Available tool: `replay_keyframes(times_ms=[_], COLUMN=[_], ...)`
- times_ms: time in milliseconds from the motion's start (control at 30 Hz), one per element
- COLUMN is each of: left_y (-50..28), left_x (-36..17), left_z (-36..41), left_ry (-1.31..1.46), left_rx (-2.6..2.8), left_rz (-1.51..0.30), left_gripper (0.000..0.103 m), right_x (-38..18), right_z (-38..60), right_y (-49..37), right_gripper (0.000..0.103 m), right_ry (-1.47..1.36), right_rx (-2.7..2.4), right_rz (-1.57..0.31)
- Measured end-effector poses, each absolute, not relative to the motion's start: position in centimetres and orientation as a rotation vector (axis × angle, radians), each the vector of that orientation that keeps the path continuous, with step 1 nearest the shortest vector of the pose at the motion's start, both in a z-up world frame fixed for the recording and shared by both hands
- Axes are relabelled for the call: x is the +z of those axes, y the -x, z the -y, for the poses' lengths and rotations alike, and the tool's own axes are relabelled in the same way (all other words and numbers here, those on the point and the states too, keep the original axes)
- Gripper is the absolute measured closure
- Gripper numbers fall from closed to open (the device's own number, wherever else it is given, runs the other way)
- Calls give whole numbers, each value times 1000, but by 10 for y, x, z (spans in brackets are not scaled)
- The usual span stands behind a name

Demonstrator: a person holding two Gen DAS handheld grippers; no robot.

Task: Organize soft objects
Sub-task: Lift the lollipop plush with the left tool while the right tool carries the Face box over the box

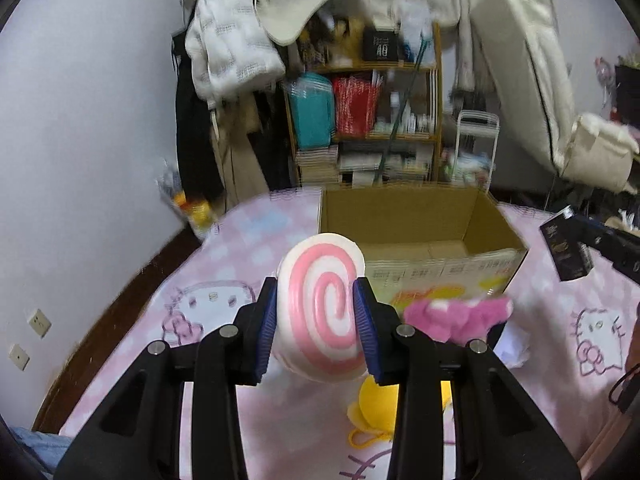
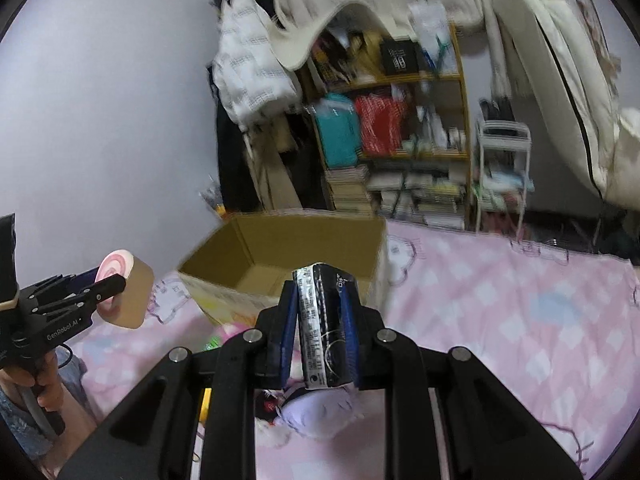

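My left gripper (image 1: 316,300) is shut on a soft pink-and-white swirl roll toy (image 1: 320,312), held above the bed just short of the open cardboard box (image 1: 400,216). The same toy (image 2: 124,292) and left gripper (image 2: 102,284) show at the left of the right wrist view. My right gripper (image 2: 318,320) is shut on a black pack with white print (image 2: 324,328), held above the bed near the box (image 2: 280,256). A pink plush (image 1: 456,316), a yellow plush (image 1: 380,404) and a lilac plush (image 2: 320,412) lie on the bed below.
The bed has a pink Hello Kitty sheet (image 2: 500,312). A cluttered wooden shelf (image 1: 368,120) and hanging clothes (image 1: 228,52) stand behind the box. A white folding chair (image 1: 476,144) is to the right. The wall (image 1: 80,120) runs along the left.
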State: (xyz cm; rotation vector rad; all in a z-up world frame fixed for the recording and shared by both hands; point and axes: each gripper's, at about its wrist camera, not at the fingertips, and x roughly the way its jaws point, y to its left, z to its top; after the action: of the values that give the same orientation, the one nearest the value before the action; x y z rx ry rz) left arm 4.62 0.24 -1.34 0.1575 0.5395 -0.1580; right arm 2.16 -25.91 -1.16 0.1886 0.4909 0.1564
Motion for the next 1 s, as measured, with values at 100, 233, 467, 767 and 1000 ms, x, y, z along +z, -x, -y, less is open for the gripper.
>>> replay_keyframes(times_ms=[100, 233, 467, 767, 1000], left_y=[-36, -30, -31, -49, -70], left_x=[0, 17, 43, 66, 49], left_z=[2, 7, 18, 29, 45], left_ry=[-200, -211, -210, -192, -213], left_rx=[-191, -210, -208, -227, -258], left_rz=[-457, -391, -326, -257, -251], left_gripper=[66, 66, 66, 66, 66], right_x=[3, 18, 39, 64, 60], right_z=[249, 236, 218, 221, 229], right_y=[-17, -13, -18, -40, -57], right_gripper=[80, 80, 80, 80, 80], right_ry=[-159, -122, -77, -49, -64], right_rx=[173, 199, 218, 220, 206], right_rz=[-440, -383, -331, -283, -272])
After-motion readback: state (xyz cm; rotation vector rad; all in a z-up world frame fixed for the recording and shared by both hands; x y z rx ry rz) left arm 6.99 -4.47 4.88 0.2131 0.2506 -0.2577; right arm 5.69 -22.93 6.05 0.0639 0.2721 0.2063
